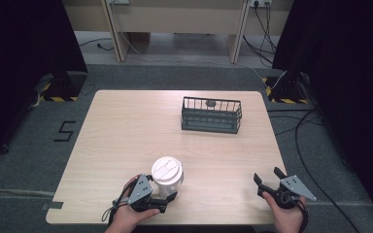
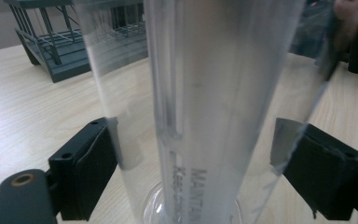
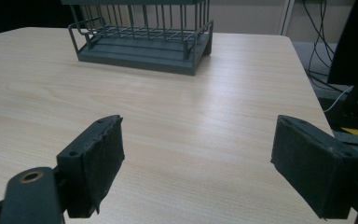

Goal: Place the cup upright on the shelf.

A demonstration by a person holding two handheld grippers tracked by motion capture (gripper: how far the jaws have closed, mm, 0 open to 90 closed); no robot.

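Note:
A clear plastic cup (image 1: 167, 175) with a white lid stands near the table's front edge, left of centre. My left gripper (image 1: 158, 188) is at its near side, open, with the cup (image 2: 205, 93) upright between the two pads (image 2: 93, 168), which sit at or almost at its walls. My right gripper (image 1: 267, 174) hovers at the front right of the table, open with nothing between its jaws (image 3: 198, 154). A dark wire basket (image 1: 211, 115) stands at the back right of the table.
A small dark object (image 1: 211, 103) lies in the basket by its far wall. The wooden table (image 1: 126, 131) is bare between cup and basket (image 3: 144, 46). Cables (image 1: 301, 131) run on the floor to the right.

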